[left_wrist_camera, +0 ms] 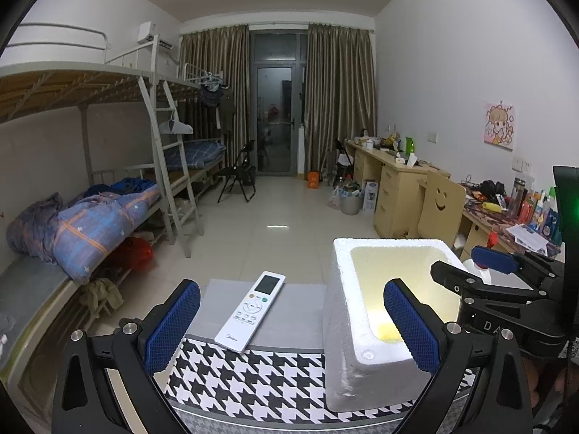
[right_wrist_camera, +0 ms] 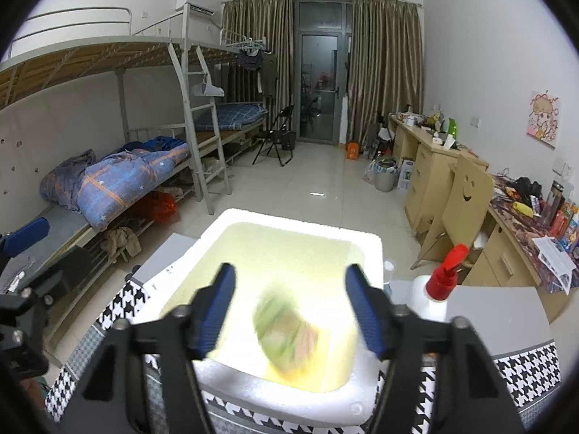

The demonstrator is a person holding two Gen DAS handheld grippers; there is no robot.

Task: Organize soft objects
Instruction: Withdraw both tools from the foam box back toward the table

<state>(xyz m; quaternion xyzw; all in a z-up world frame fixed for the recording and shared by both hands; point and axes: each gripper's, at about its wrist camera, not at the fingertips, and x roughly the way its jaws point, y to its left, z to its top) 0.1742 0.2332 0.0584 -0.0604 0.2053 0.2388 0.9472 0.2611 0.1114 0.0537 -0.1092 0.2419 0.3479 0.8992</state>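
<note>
Foam box (right_wrist_camera: pixel 224 238), blurred green soft object (right_wrist_camera: pixel 286 332) inside, below open-jawed right gripper (right_wrist_camera: pixel 291 311)

The slim white remote control (left_wrist_camera: pixel 250 311) lying on the bench carries the brand name "Midea" near its lower end, and the black frame of the right gripper (left_wrist_camera: pixel 466 271) shows the pale letters "DA", the rest being cut off.
</note>
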